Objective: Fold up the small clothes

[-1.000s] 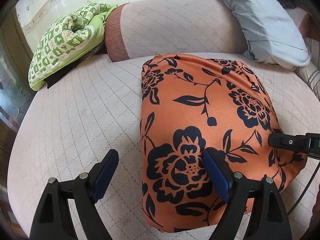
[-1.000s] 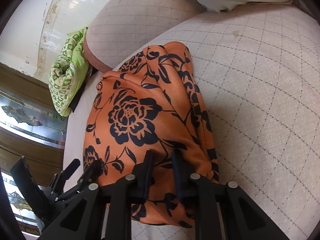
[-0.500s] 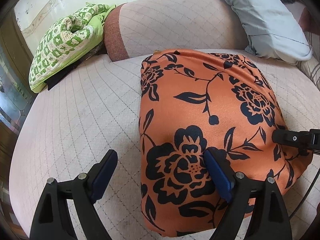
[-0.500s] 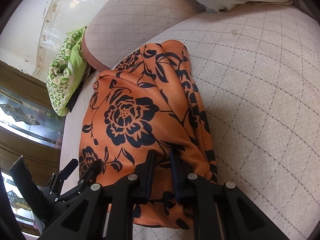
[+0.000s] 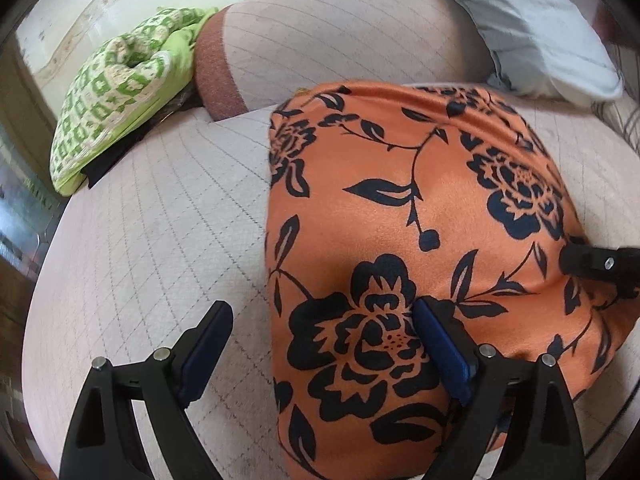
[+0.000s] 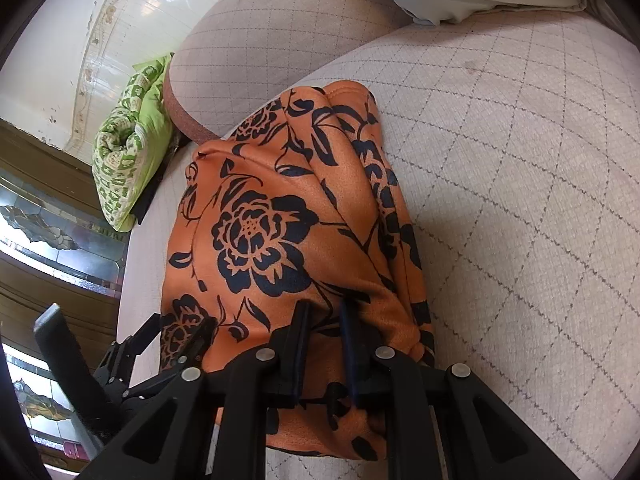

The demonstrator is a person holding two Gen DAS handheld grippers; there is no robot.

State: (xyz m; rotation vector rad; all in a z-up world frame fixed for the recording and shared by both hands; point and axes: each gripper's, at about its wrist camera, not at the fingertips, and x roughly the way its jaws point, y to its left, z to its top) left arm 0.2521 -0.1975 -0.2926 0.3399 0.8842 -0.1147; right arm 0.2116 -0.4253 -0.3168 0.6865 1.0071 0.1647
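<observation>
An orange garment with a black flower print (image 5: 420, 208) lies folded on a beige quilted cushion (image 5: 160, 216); it also shows in the right wrist view (image 6: 280, 224). My left gripper (image 5: 320, 344) is open, its jaws wide apart over the garment's near left edge, one finger on the cushion and one over the cloth. My right gripper (image 6: 324, 344) is shut on the garment's near right edge, and bunched cloth sits between its fingers. The right gripper's tip shows in the left wrist view (image 5: 592, 264) at the garment's right side.
A green and white patterned cloth (image 5: 120, 92) lies folded at the cushion's far left. A pale grey pillow (image 5: 532, 20) rests at the far right against the sofa back (image 5: 340, 36). A wooden cabinet with glass (image 6: 52, 248) stands left of the cushion.
The right gripper has kept its hold and drawn the garment's near right edge slightly toward the front. The left gripper stays open and has moved a little closer over the cloth.
</observation>
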